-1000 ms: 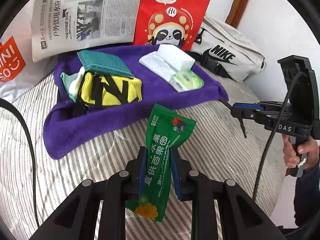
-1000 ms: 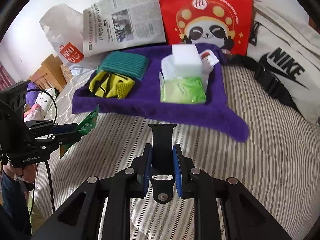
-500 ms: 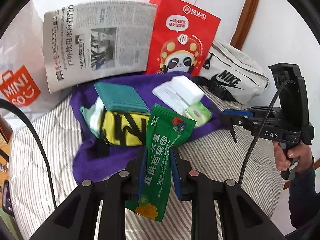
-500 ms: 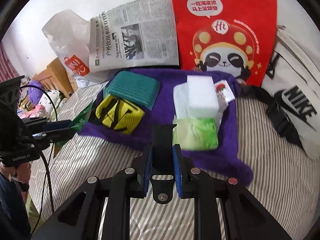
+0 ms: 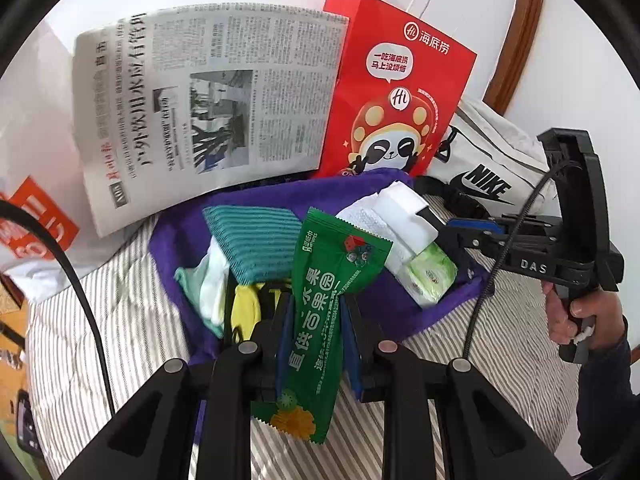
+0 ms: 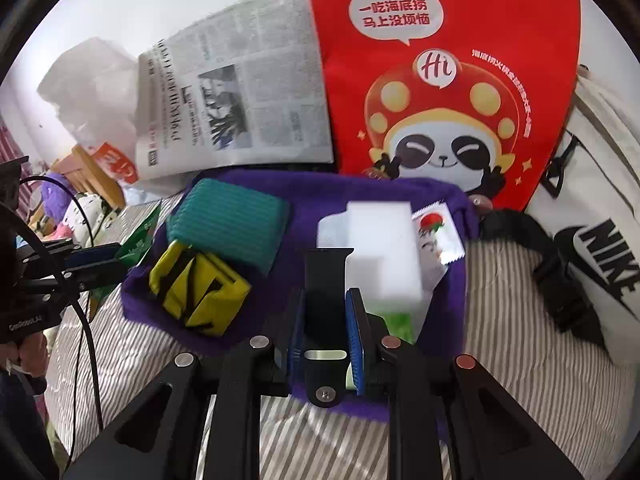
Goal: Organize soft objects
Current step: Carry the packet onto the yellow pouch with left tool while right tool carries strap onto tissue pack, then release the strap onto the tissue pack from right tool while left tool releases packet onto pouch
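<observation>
My left gripper (image 5: pixel 314 320) is shut on a green snack packet (image 5: pixel 320 312), held above the near edge of the purple towel (image 5: pixel 384 296). My right gripper (image 6: pixel 326 316) is shut on a black watch strap (image 6: pixel 325 280), held over the towel (image 6: pixel 304 200) just in front of the white sponge block (image 6: pixel 384 240). On the towel lie a teal ribbed cloth (image 6: pixel 232 216), a yellow-and-black strap bundle (image 6: pixel 198 288), a green tissue pack (image 5: pixel 430 276) and a small sachet (image 6: pixel 438 232). The left gripper (image 6: pixel 116 258) also shows in the right wrist view, at the towel's left edge.
A striped bed cover (image 6: pixel 520 360) lies under the towel. Behind it stand a newspaper (image 5: pixel 208 108) and a red panda paper bag (image 5: pixel 400 112). A white Nike bag (image 6: pixel 600 216) lies at the right, a white shopping bag (image 5: pixel 32 216) at the left.
Both grippers have moved forward toward the purple towel, still holding the packet and the strap. The right gripper now hangs over the towel near the white sponge.
</observation>
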Demonstrator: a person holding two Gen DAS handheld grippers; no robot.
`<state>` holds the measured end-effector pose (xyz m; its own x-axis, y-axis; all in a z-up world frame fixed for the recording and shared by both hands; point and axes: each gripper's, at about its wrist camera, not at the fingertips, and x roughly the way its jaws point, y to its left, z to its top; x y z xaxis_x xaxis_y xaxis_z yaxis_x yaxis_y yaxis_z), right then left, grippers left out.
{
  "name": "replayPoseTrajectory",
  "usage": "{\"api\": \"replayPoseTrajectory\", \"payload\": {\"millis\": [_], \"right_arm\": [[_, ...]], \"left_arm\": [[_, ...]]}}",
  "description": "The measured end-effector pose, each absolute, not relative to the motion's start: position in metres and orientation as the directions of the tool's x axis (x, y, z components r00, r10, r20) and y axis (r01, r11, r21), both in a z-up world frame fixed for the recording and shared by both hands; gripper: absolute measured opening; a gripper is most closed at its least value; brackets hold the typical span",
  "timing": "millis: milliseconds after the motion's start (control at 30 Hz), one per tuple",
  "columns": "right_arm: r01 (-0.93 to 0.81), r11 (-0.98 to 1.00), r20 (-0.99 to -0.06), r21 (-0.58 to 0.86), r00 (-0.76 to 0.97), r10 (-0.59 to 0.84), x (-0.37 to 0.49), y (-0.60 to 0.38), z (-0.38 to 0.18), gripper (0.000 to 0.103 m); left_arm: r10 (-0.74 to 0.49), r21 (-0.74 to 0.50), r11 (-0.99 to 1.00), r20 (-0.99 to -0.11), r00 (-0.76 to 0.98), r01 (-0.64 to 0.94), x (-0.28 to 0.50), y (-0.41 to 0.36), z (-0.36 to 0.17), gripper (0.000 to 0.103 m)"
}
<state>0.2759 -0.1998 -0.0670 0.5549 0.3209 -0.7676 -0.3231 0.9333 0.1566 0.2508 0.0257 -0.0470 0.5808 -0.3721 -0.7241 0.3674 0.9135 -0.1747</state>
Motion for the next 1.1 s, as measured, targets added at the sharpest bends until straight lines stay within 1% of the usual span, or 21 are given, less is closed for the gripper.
{"api": "replayPoseTrajectory", "payload": {"millis": [233, 533, 767, 933, 1100], "right_arm": [[-0.305, 0.943, -0.772, 0.131, 0.566, 0.29, 0.302, -0.199, -0.068, 0.021], [-0.304, 0.943, -0.798, 0.137, 0.53, 0.286, 0.323, -0.193, -0.093, 0.021], [-0.323, 0.939, -0.809, 0.113, 0.519, 0.276, 0.333, -0.186, -0.103, 0.021], [-0.341, 0.935, -0.811, 0.096, 0.518, 0.271, 0.336, -0.181, -0.106, 0.021], [-0.362, 0.929, -0.806, 0.071, 0.528, 0.268, 0.333, -0.179, -0.108, 0.021]], "left_arm": [[-0.356, -0.164, 0.92, -0.733, 0.58, 0.357, 0.276, 0.025, -0.051, 0.022], [-0.354, -0.171, 0.92, -0.748, 0.561, 0.352, 0.293, 0.031, -0.059, 0.022], [-0.348, -0.164, 0.92, -0.758, 0.552, 0.355, 0.301, 0.025, -0.063, 0.022], [-0.333, -0.15, 0.923, -0.773, 0.541, 0.353, 0.308, 0.02, -0.07, 0.022], [-0.285, -0.096, 0.93, -0.797, 0.533, 0.354, 0.315, 0.009, -0.079, 0.023]]}}
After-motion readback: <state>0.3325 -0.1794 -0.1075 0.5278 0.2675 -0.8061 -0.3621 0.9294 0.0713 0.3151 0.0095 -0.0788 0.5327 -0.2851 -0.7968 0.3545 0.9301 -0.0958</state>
